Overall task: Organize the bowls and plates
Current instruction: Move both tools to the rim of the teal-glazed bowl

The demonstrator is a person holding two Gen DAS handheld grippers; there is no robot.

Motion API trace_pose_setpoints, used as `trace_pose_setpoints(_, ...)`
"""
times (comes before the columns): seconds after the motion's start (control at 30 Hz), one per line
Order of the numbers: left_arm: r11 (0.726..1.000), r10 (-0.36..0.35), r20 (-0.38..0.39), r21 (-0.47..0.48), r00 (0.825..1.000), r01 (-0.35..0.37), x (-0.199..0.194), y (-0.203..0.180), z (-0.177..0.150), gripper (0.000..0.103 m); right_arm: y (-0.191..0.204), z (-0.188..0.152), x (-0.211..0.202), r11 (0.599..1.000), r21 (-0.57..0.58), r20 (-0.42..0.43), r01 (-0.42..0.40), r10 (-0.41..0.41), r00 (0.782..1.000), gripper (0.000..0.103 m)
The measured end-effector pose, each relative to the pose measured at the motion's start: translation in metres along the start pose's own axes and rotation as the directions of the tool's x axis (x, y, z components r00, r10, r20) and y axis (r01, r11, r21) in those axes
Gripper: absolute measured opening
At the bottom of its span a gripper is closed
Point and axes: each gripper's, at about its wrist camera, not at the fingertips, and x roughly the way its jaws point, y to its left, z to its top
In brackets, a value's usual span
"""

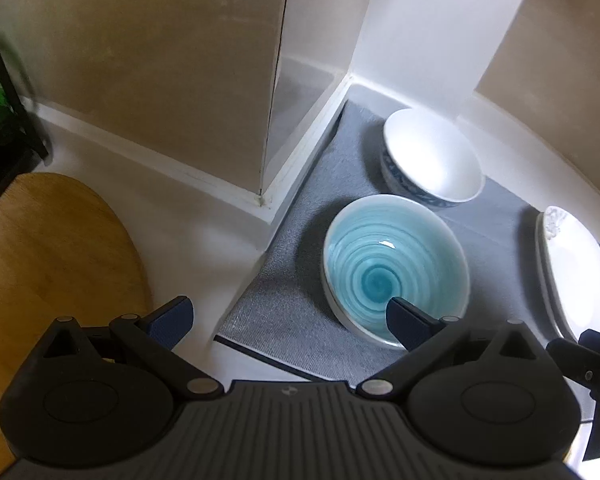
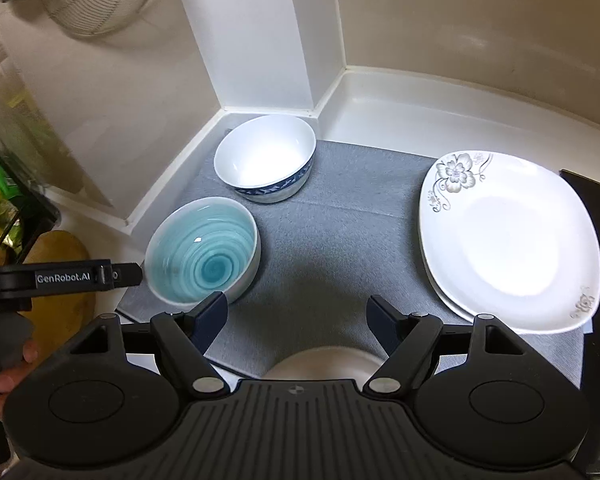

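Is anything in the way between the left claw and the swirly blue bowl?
No, nothing visible. The left gripper is open just in front of the blue bowl, with only bare grey mat between them.

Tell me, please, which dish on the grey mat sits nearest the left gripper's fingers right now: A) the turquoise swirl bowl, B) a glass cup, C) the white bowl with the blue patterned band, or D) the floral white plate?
A: in the left wrist view the left gripper is open, with one of its fingertips overlapping the near rim of the turquoise swirl bowl, while the white bowl and the floral plate lie farther off on the grey mat.
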Motion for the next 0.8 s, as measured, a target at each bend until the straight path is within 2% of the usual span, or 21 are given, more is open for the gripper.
trace_pose_setpoints(0.3,1.000,0.009,-0.048,-0.024,0.999,-0.010,0.025,-0.001,0.010,0.103,-0.002,0.025,0.046,0.999,0.038,-0.065,0.005,-0.002,0.998,0.079)
trace_pose_setpoints(0.5,1.000,0.007,-0.086,-0.030,0.996,-0.009,0.041,-0.003,0.015,0.103,0.006,0.034,0.069,1.000,0.009,-0.094,-0.001,0.002,0.996,0.079)
trace_pose_setpoints(0.8,0.999,0.008,-0.141,-0.034,0.990,-0.013,0.059,-0.006,0.013,0.103,0.014,0.043,0.104,0.999,-0.023,-0.137,0.030,-0.033,0.990,0.079)
